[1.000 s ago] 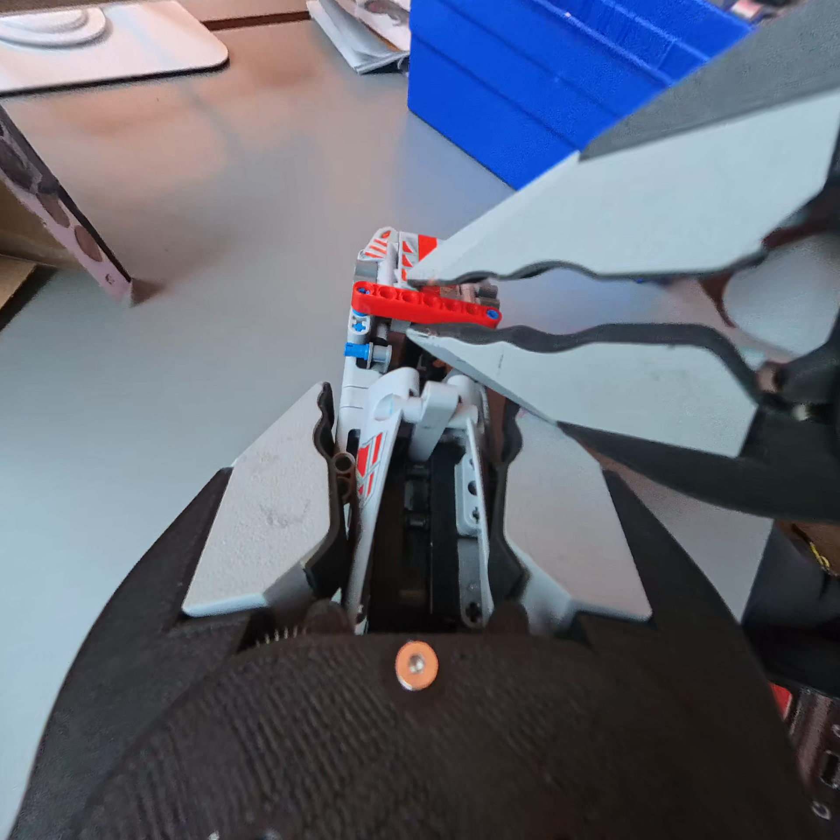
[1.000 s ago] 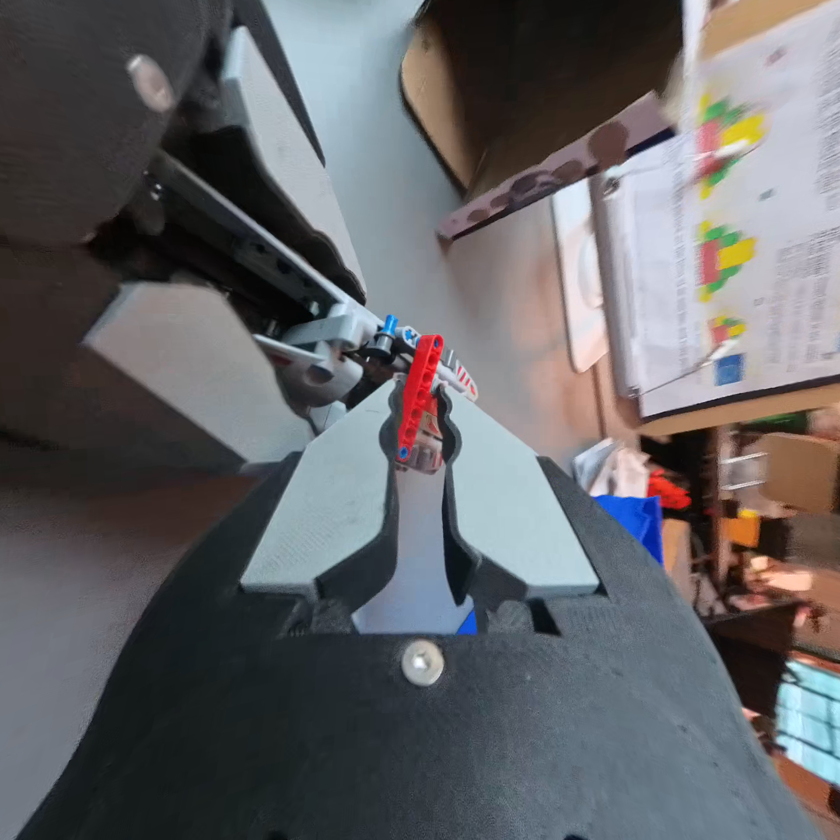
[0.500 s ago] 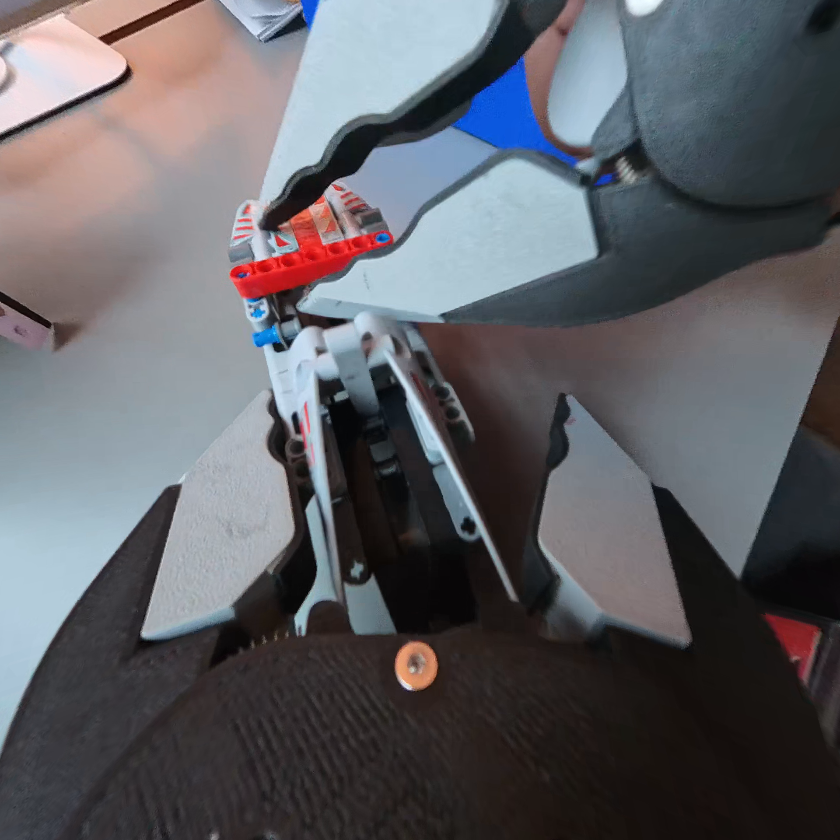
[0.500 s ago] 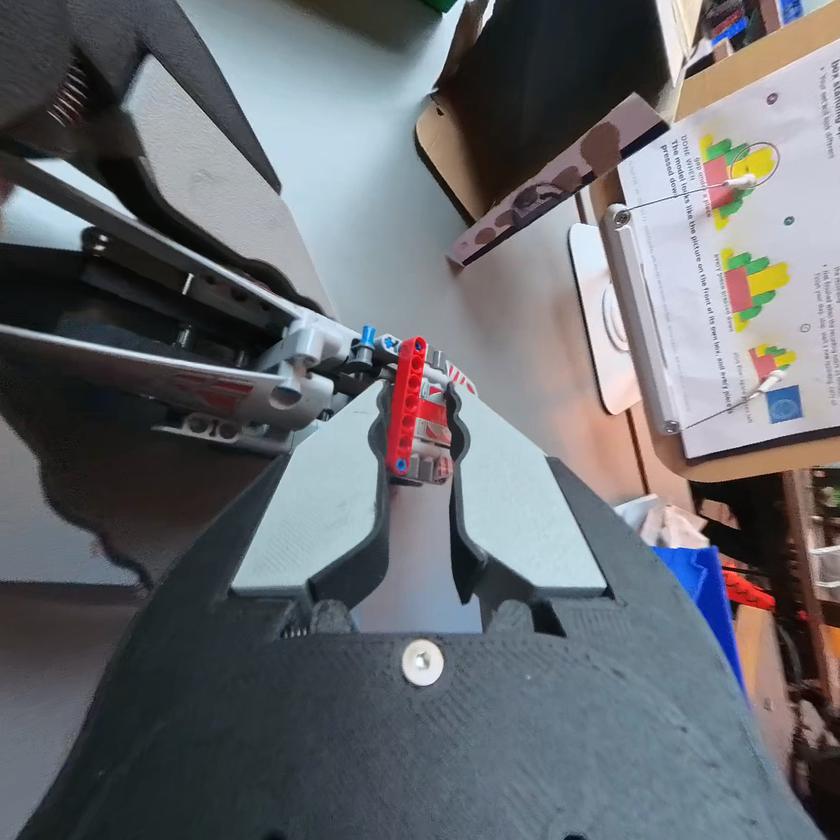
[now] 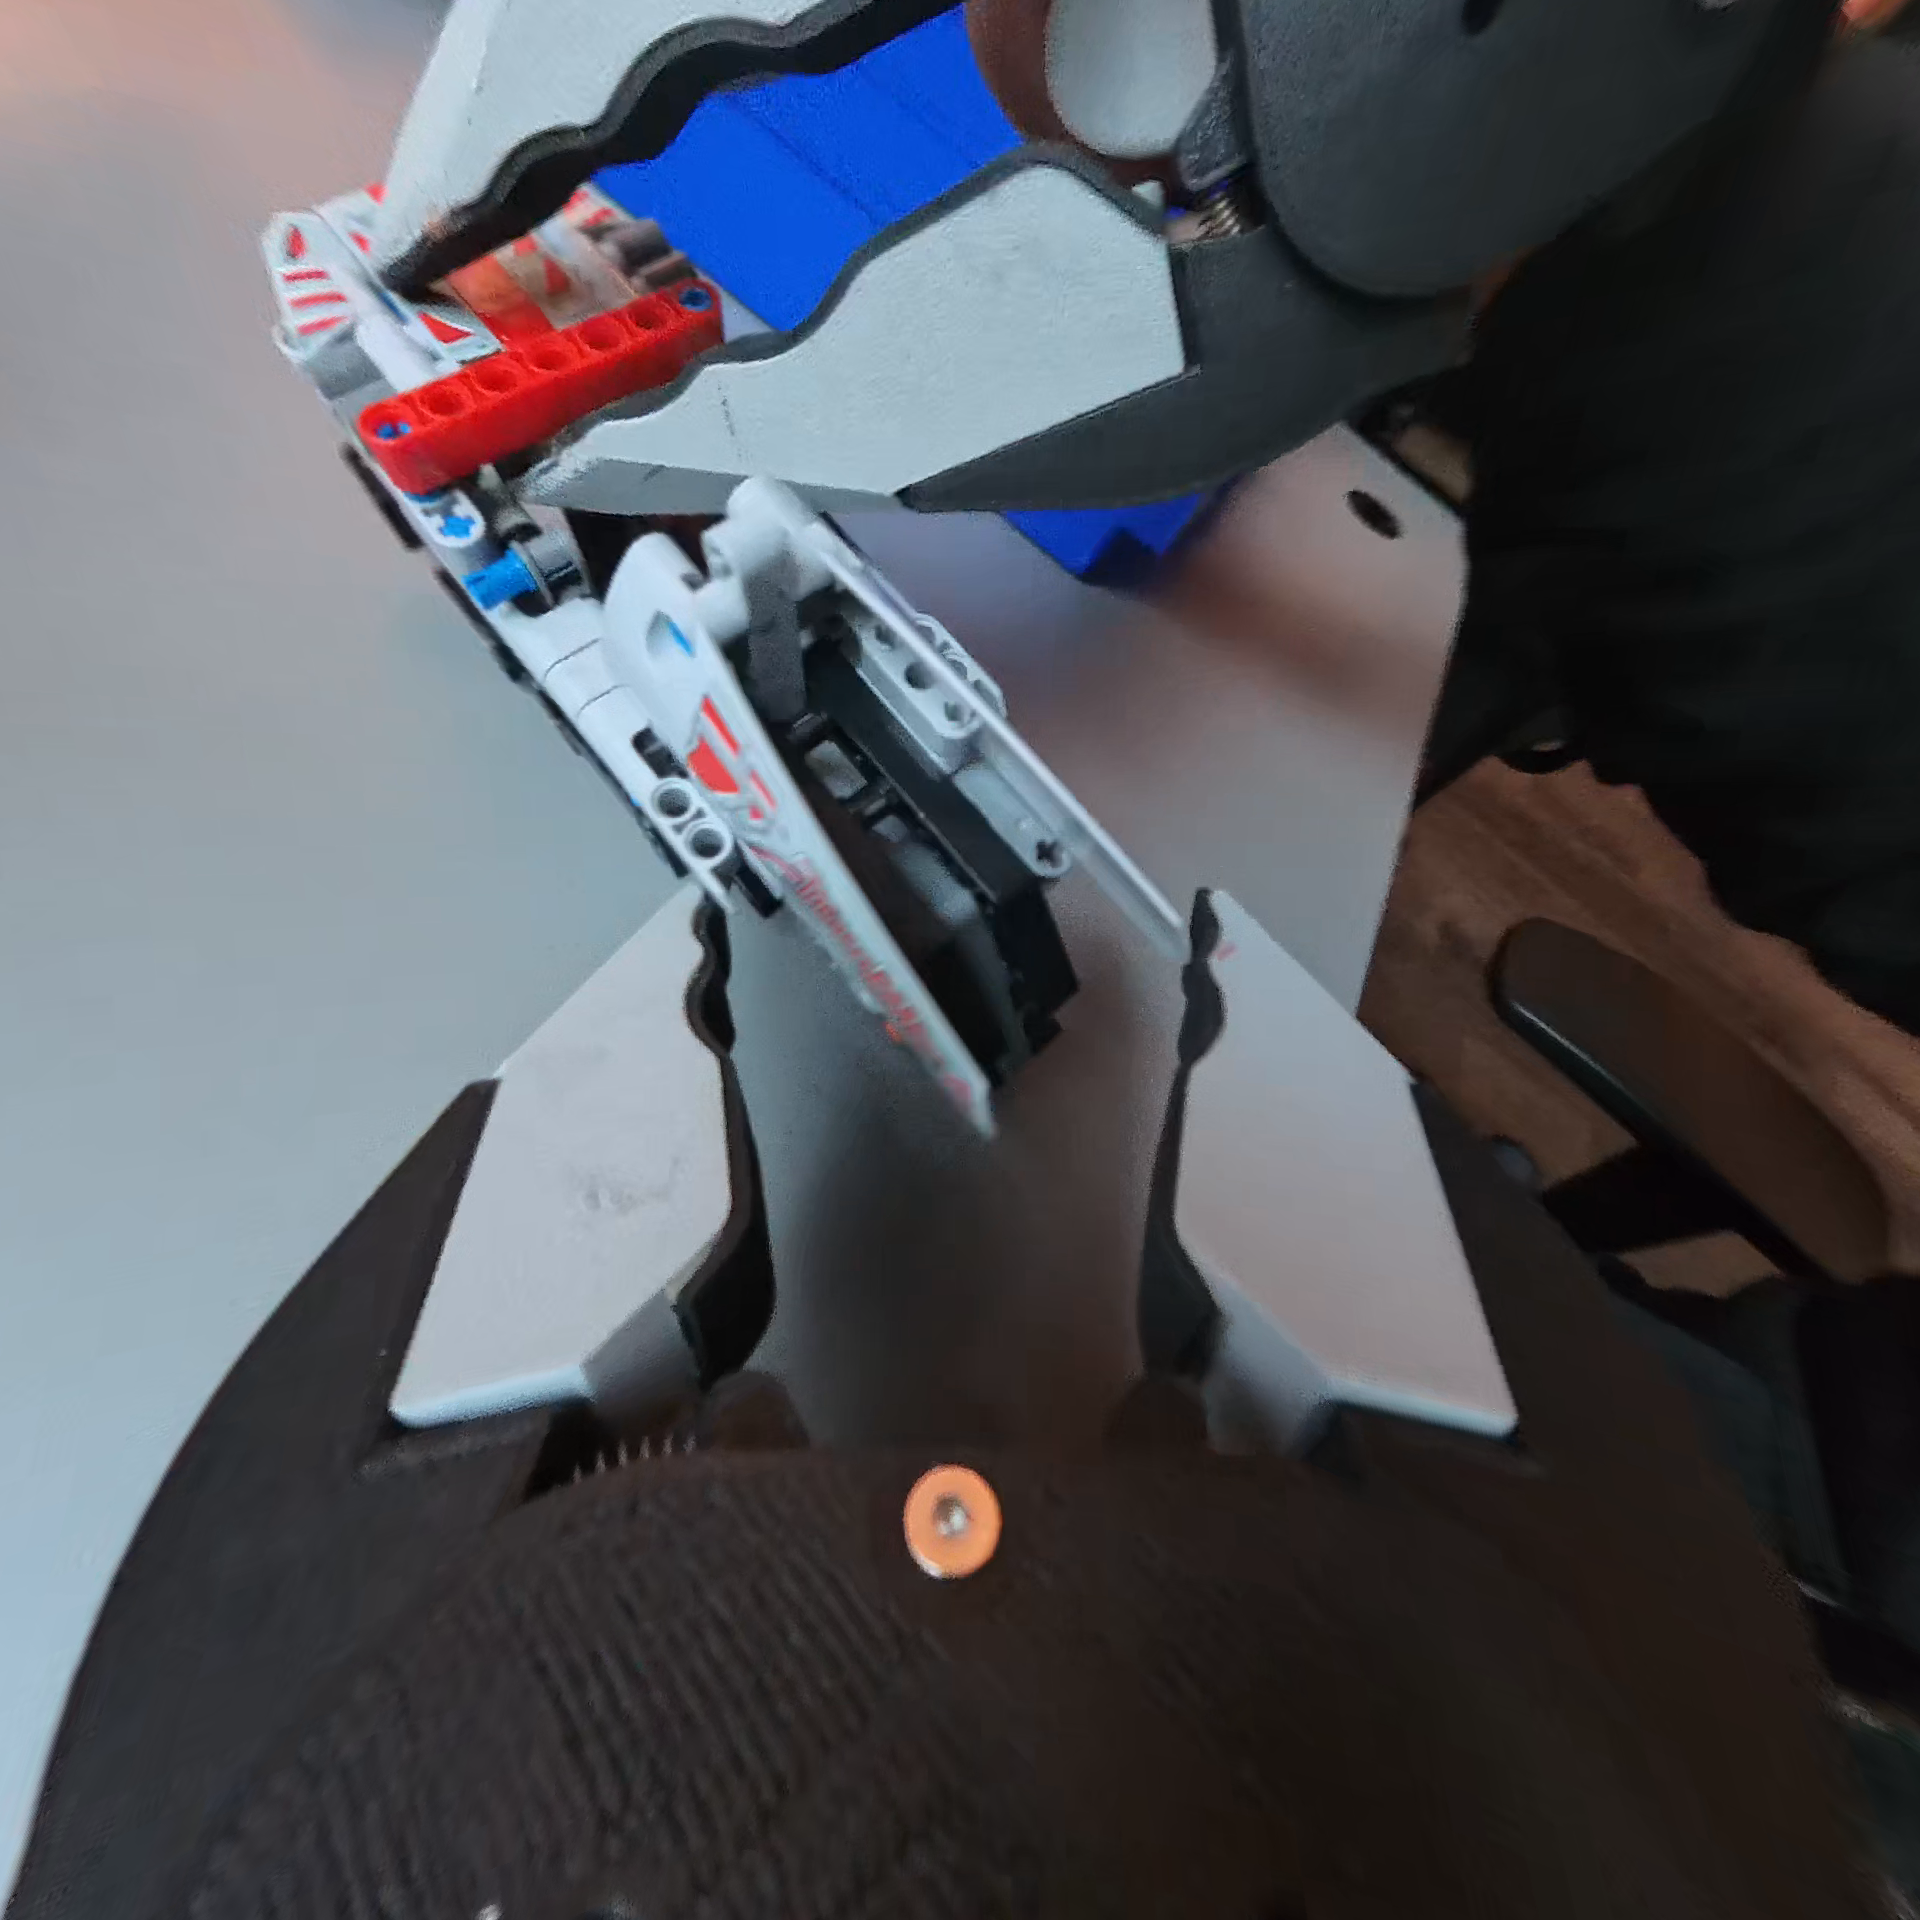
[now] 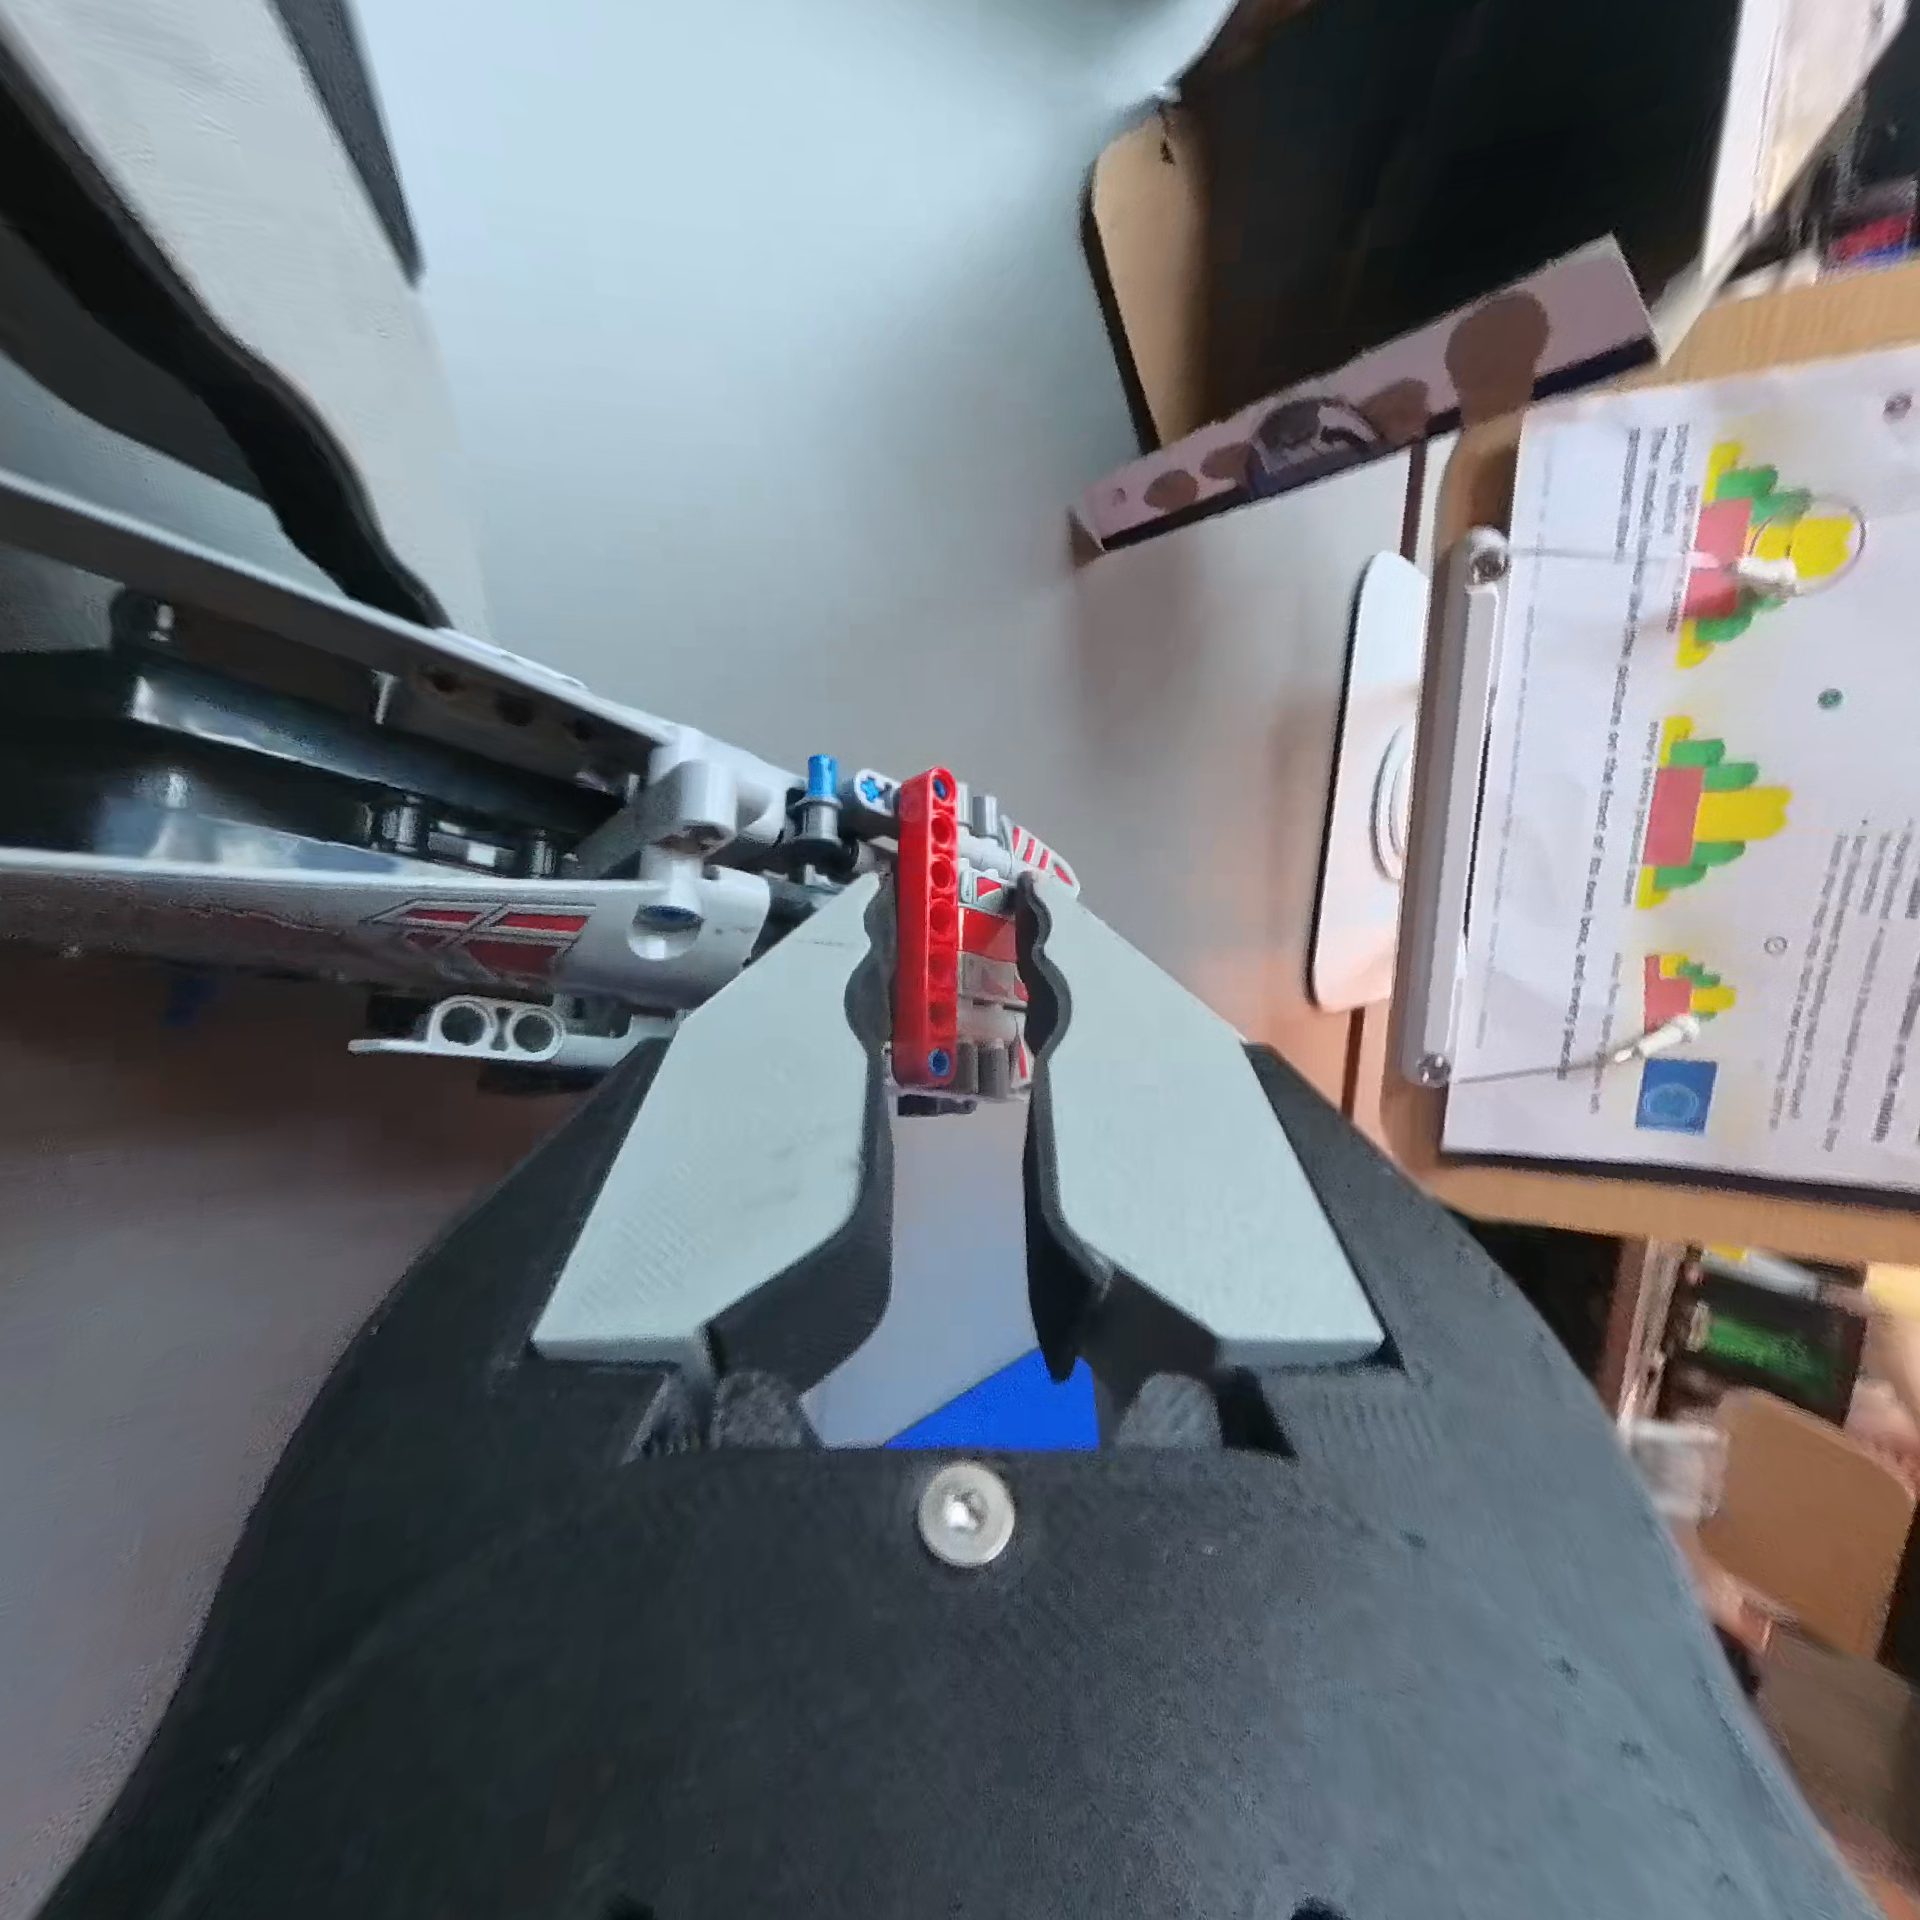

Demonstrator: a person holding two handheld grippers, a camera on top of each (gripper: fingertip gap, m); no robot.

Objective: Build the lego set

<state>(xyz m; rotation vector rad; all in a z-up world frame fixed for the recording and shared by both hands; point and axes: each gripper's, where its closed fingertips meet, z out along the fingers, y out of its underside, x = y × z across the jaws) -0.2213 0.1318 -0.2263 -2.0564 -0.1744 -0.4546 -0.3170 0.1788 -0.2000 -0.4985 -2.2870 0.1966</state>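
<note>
Left gripper (image 5: 951, 935) now released; right gripper (image 6: 951, 940) clenched on one lego model's (image 5: 727, 748) one red beam (image 6: 928, 925).

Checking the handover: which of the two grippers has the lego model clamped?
The right gripper, shut on the lego model's red-beam end; the left gripper gapes open.

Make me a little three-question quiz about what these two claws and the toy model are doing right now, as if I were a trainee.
1. True or false: the left gripper is shut on the lego model.
2. Which gripper clamps the model's end by the red beam? A) left B) right C) neither
3. Fill in: the bin behind the model in the left wrist view is ____.

Key: 1 false, its fingers stand apart; 2 B; 3 blue.
</note>
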